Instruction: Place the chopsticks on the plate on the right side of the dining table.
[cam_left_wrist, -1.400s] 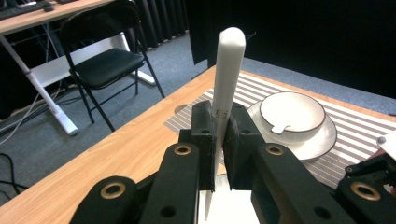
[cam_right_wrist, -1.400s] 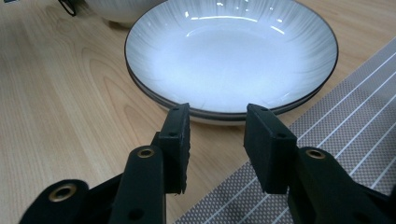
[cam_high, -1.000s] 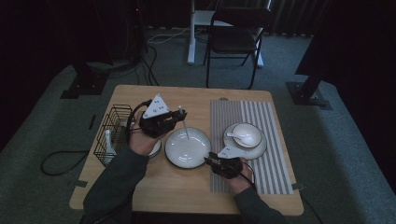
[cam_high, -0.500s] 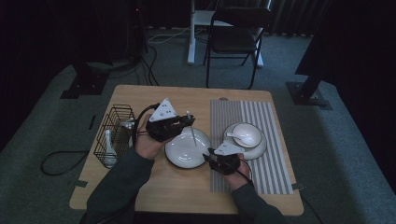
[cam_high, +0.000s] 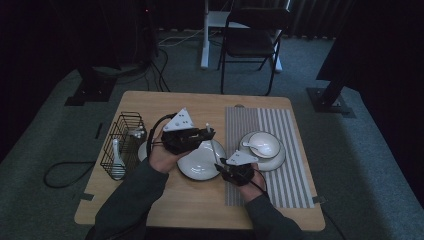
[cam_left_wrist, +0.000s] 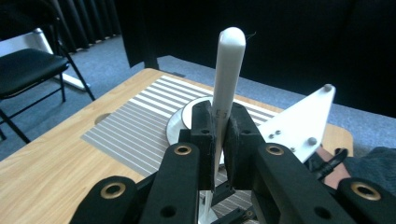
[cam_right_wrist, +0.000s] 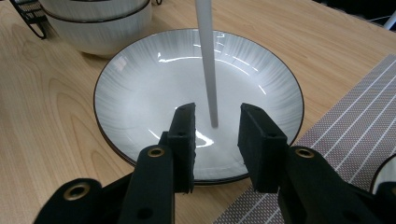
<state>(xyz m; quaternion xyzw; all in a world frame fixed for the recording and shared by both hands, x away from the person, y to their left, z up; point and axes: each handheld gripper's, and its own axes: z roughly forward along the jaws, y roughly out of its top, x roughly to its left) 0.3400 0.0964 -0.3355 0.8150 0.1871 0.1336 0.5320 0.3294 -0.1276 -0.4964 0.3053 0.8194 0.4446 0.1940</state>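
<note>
2 white chopsticks, or 1 slim white stick (cam_left_wrist: 227, 88) as far as I can tell, stand clamped between the pads of my left gripper (cam_high: 202, 136), rounded end up and thin end reaching down over the grey-white plate (cam_right_wrist: 140, 88). That plate sits near the middle of the table (cam_high: 200, 200), just left of the striped placemat (cam_high: 295, 185). My right gripper (cam_right_wrist: 215, 122) hovers low over the plate's near rim with its jaws apart on either side of the stick's lower tip; its jaws have just been closing a little, yet the pads are not pressing on the stick. Stacked white bowls (cam_right_wrist: 93, 23) stand just beyond the plate toward the table's left edge, beside a black wire basket (cam_high: 121, 145). 1 bowl with a spoon (cam_high: 263, 145) rests on the placemat.
</note>
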